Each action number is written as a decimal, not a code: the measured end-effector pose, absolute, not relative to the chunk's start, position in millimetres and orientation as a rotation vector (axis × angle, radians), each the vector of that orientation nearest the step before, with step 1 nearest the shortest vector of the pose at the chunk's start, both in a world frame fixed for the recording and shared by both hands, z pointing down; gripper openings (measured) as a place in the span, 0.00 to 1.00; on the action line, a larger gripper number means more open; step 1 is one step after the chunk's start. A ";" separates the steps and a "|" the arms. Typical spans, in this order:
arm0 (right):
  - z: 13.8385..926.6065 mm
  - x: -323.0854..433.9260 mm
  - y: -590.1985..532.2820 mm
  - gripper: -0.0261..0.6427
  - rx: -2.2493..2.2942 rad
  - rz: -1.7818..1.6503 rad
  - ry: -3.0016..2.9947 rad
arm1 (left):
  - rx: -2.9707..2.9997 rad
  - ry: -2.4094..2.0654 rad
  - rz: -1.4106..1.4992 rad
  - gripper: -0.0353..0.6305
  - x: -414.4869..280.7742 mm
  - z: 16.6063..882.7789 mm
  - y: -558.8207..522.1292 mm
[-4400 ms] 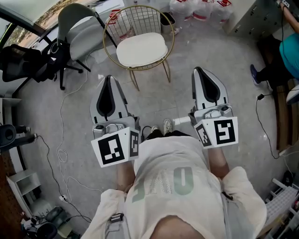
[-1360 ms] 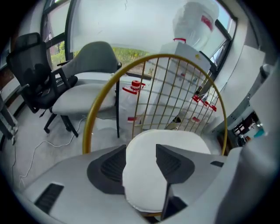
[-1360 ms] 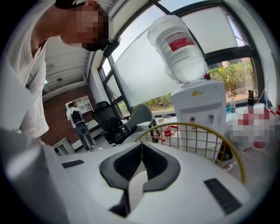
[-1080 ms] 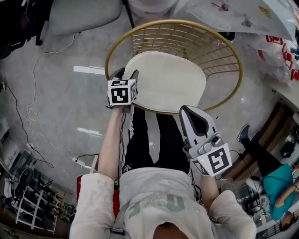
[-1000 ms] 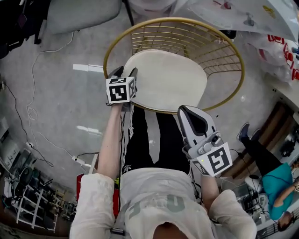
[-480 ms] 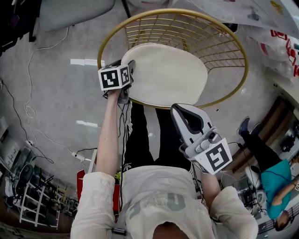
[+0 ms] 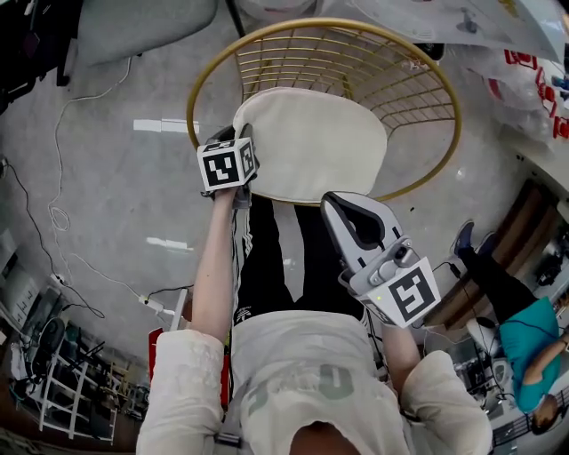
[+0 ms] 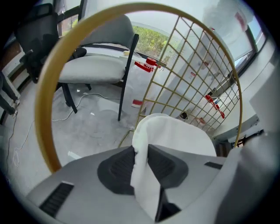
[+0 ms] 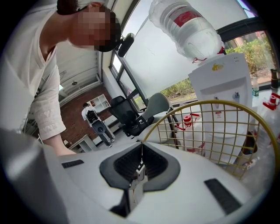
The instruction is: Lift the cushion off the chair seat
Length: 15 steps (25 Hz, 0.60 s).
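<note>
A cream cushion [image 7: 311, 142] lies on the seat of a round gold wire chair [image 7: 200, 80]. My left gripper [image 7: 238, 135] points steeply down at the cushion's near-left edge. In the left gripper view its jaws [image 8: 141, 151] are closing, and a fold of the cushion [image 8: 175, 135] stands pinched between the dark pads, inside the gold rim [image 8: 48, 109]. My right gripper [image 7: 333, 201] hovers just short of the chair's front rim, above the person's legs. It is shut with nothing in it [image 9: 141, 144]. The chair's wire back [image 9: 210, 118] shows beyond it.
A grey office chair [image 7: 133, 27] stands behind the gold chair on the left. Cables [image 7: 58, 213] trail over the grey floor at the left. A water dispenser [image 9: 218, 78] and bags stand behind the chair. A person in teal [image 7: 533, 338] sits at the lower right.
The left gripper's jaws have closed onto the cushion's near-left edge, which now stands up in a fold. The right gripper has barely moved.
</note>
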State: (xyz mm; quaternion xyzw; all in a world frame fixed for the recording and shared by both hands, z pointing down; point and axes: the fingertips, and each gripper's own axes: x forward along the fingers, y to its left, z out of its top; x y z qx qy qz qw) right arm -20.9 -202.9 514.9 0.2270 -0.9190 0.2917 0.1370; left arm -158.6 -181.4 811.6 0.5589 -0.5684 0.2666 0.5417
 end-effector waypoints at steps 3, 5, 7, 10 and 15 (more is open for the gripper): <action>500.8 -25.9 -202.7 0.06 0.667 0.850 -2.663 | 1.365 -1.363 0.612 0.17 -152.8 784.2 -176.8; 487.1 -29.3 -202.9 0.06 0.678 0.831 -2.673 | 1.397 -1.358 0.585 0.16 -149.9 760.6 -174.8; 473.0 -30.4 -207.0 0.06 0.698 0.774 -2.700 | 1.454 -1.355 0.559 0.16 -145.4 735.4 -181.4; 446.9 -24.7 -212.4 0.06 0.738 0.650 -2.733 | 1.566 -1.345 0.540 0.15 -126.5 690.2 -189.3; 388.2 -15.9 -211.1 0.06 0.808 0.542 -2.784 | 1.818 -1.339 0.551 0.15 -77.7 591.8 -191.0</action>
